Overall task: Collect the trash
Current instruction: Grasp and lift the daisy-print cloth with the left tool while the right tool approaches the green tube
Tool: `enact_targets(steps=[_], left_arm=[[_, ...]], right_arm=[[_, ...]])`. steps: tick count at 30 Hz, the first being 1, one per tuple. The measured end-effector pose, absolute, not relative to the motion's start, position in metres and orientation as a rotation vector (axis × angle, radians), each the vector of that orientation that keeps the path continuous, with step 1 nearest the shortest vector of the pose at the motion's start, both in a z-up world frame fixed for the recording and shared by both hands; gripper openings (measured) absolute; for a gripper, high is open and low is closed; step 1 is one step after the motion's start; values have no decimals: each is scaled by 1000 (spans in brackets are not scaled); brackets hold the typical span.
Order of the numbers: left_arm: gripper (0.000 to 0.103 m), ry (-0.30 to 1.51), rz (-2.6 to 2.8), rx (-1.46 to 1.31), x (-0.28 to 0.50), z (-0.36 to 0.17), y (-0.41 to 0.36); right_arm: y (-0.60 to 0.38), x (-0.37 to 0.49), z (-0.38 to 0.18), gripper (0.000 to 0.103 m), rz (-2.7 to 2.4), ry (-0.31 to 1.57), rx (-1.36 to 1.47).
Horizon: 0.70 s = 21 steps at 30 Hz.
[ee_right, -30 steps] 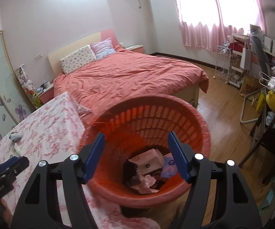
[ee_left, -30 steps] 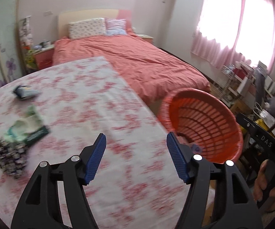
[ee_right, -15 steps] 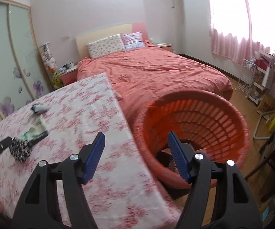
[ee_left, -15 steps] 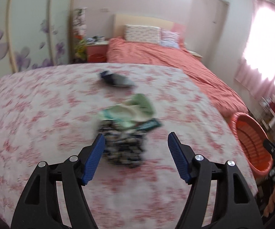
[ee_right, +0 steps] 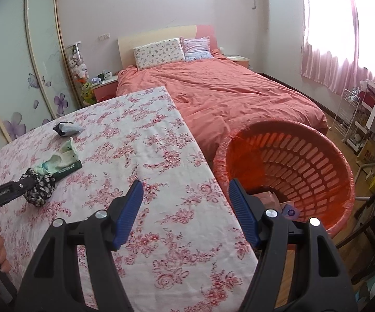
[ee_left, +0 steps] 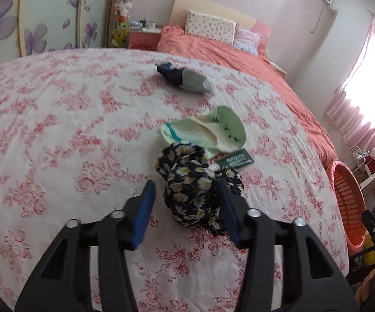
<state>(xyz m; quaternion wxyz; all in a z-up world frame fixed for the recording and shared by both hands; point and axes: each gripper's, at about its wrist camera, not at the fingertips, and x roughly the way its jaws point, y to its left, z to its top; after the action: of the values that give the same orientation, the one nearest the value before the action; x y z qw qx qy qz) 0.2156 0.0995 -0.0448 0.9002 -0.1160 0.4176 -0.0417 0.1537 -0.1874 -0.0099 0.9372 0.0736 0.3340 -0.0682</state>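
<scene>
While some trash already lay in the orange basket (ee_right: 317,156), the left claw (ee_left: 184,205) was closing around the floral bundle (ee_left: 195,189), two pieces remained on the worktop (ee_left: 57,130), and the right claw (ee_right: 187,208) hung open, empty.

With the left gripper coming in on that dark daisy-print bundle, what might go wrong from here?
1. The left gripper jaws are closing around the daisy-print bundle; soft, lumpy fabric may slip out or be only partly caught.
2. The pale green wrapper and dark green packet touch the bundle and could get dragged along.
3. The orange basket stands off the table's far edge, so a weak grip may drop it on the way.
</scene>
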Motion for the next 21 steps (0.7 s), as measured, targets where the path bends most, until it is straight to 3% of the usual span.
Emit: enact_targets(steps=[3, 5, 21], left_arm=[[18, 885, -98, -250, 214, -51, 101], [13, 878, -106, -253, 210, -51, 104], [12, 740, 2, -259, 184, -17, 187]], right_arm=[[-181, 155, -10, 67, -128, 685, 140], [-176, 156, -9, 67, -118, 687, 134], [-58, 206, -12, 67, 67, 727, 47]])
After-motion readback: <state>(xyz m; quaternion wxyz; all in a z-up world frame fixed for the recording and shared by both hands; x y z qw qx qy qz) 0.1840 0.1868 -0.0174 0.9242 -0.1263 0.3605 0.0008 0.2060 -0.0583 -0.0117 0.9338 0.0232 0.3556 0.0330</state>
